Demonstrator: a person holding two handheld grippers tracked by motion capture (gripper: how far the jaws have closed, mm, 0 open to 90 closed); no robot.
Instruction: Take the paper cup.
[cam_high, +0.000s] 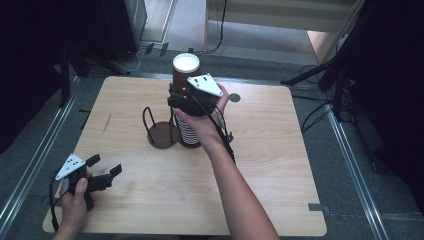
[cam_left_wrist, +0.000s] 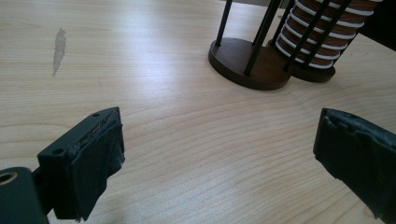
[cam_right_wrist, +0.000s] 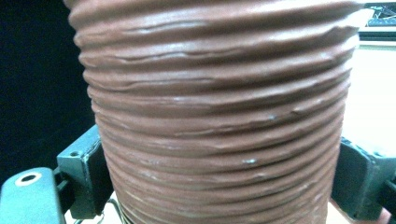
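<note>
- Ribbed brown paper cup (cam_high: 186, 70), white inside, sits on top of a cup stack (cam_high: 188, 131) in a wire-post holder (cam_high: 162, 134) near bench (cam_high: 280, 165) centre.
- Right hand-held gripper (cam_high: 186, 101) is on that top cup: the right gripper view has a jaw against each side of the ribbed wall, closed on it as far as I can tell.
- Handling guess: light, thin-walled, crushes easily. Ribs give good friction. Hold mid-wall with low squeeze, not at the rim.
- Nested cups may stick, so a lift could drag the next one along.
- Holder's second bay, just beside the stack, looks empty.
- Left hand-held gripper (cam_high: 105, 175) is well apart at the near left corner, jaws wide open over bare wood, holding nothing.
</note>
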